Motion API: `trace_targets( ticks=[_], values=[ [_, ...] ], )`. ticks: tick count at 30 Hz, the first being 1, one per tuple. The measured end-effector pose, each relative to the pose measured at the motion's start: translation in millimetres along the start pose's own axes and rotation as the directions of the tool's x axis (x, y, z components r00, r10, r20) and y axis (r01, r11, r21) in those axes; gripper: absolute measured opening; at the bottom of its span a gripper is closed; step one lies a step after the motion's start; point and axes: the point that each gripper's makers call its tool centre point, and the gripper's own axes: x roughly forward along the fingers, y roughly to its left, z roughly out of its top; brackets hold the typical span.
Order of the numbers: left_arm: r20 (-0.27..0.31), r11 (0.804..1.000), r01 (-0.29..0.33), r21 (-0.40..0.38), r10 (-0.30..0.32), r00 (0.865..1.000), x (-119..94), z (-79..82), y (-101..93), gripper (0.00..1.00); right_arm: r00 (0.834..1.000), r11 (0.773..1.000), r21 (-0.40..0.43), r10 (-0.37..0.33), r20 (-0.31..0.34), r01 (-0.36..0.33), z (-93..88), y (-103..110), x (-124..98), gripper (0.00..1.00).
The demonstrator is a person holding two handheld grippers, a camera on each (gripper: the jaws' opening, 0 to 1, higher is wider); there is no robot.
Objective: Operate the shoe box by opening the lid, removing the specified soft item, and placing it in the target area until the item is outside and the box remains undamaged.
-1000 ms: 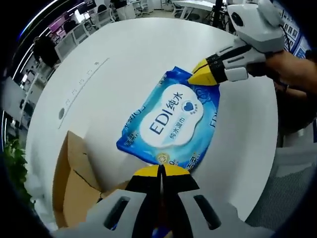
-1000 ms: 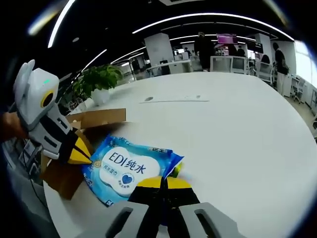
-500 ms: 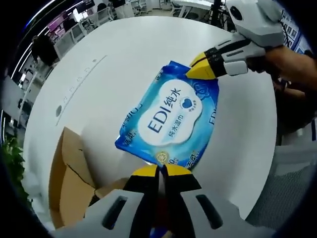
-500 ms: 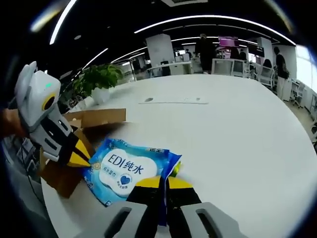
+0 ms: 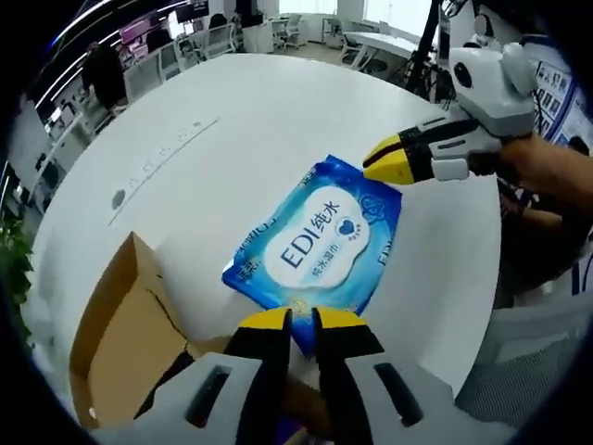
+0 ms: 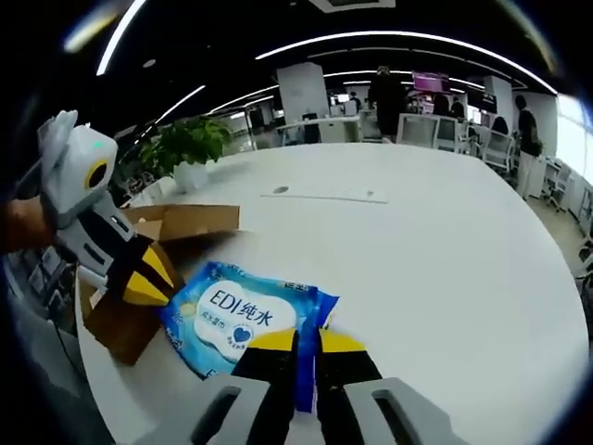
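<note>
Blue wipes pack (image 5: 318, 244) flat on white table (image 5: 232, 130) beside open cardboard box (image 5: 120, 343) — left gripper (image 5: 301, 319) and right gripper (image 6: 305, 340) jaws slightly parted, gripping nothing.

left gripper (image 5: 298, 320): black jaws, yellow tips, grey-white moulded base
right gripper (image 6: 306, 340): same black jaws, yellow tips; white rounded housing
left housing: green LED lit

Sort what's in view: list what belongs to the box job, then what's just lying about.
Part of the job:
wipes pack, flat on the table
cardboard box, flaps open
left tongs, open
right tongs, open

Just there:
white table
potted plant
slim strip on the table
</note>
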Motion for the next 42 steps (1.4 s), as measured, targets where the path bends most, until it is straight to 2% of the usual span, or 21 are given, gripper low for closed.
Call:
trace_targets(
  ticks=[2,12,16,18,29,39,42],
  values=[
    [0.049,0.999,0.031,-0.035,-0.029,0.998,-4,8.4,-5.9,0.10,1.000,1.000,-0.016,-0.001,-0.001,0.001,2.3,2,-4,0.03],
    [0.108,0.999,0.037,-0.033,-0.033,0.994,-29,14.9,-7.3,0.11,1.000,0.998,-0.066,0.003,0.013,-0.002,18.7,9,-21,0.06],
    [0.123,0.998,0.046,-0.041,-0.041,0.992,-39,12.0,-5.2,0.13,1.000,0.995,-0.096,0.008,0.011,-0.007,23.1,12,-24,0.07],
    [0.156,0.997,0.060,-0.048,-0.051,0.986,-45,13.2,-4.5,0.13,1.000,0.994,-0.112,0.009,0.013,-0.008,26.5,17,-28,0.08],
    [0.208,0.995,0.050,-0.089,-0.031,0.978,-72,-5.3,12.9,0.14,0.998,0.977,-0.208,0.057,0.017,-0.052,44.0,42,-36,0.12],
    [0.239,0.993,0.054,-0.105,-0.028,0.971,-90,-22.0,28.6,0.17,0.992,0.953,-0.281,0.126,0.019,-0.116,59.6,81,-33,0.15],
    [0.239,0.992,0.078,-0.103,-0.051,0.970,-94,-29.2,30.1,0.16,0.988,0.941,-0.305,0.153,0.008,-0.143,61.7,95,-30,0.15]
  ],
)
